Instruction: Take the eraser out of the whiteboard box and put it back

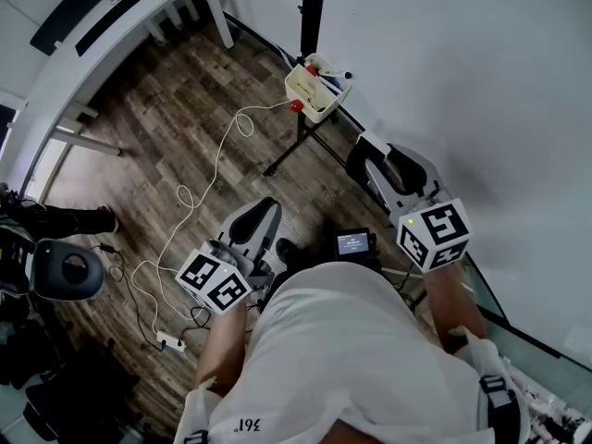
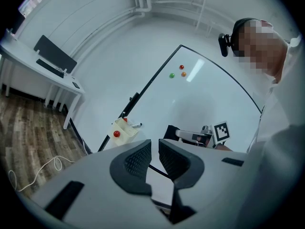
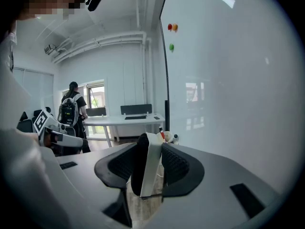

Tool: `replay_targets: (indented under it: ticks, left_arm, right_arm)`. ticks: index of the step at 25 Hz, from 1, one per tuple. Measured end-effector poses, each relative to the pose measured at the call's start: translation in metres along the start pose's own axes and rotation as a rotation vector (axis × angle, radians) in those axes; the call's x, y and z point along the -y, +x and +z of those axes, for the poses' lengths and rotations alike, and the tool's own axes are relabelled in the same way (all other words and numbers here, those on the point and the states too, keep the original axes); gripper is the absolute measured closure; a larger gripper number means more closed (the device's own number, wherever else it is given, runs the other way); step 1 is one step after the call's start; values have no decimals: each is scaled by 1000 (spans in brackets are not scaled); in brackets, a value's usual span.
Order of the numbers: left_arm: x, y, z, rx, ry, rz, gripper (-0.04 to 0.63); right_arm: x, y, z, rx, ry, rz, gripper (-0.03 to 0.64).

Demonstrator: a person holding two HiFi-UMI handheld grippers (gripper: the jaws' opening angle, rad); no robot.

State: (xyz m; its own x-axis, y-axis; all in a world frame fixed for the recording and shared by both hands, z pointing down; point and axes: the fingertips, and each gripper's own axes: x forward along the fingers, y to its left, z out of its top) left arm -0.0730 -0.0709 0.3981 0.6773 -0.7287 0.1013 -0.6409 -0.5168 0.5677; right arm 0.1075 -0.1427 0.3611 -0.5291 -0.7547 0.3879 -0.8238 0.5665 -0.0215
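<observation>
while the person stands by the whiteboard (image 1: 462, 81), the right gripper (image 3: 151, 164) clamps the eraser (image 3: 147, 166) between its two ribbed pads, which stand fairly wide because the eraser fills the gap. the eraser sits upright on its edge there, its white back toward the whiteboard side and its dark felt face toward the other pad. in the head view the right gripper (image 1: 372, 155) reaches forward along the foot of the board, clear of the whiteboard box (image 1: 301, 91), so the eraser is out of the box and held in the air. the cream box hangs at the lower edge of the board with markers standing in it and a red magnet (image 1: 296, 105) on its front wall. the left gripper (image 2: 155, 160) has its jaws only a narrow slit apart with nothing between them; it is held lower and closer to the person's body (image 1: 259, 222), over the wooden floor (image 1: 176, 109). a white cable (image 1: 217, 165) curls across that floor.
</observation>
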Motion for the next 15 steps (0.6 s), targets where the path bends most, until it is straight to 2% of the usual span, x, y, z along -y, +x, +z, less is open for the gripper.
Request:
replay_targets:
  ticks: [15]
  left_arm:
    - [-7,6,13,15,3,-12,545]
  right_arm:
    - [4,7,14,8,-17,-5,443]
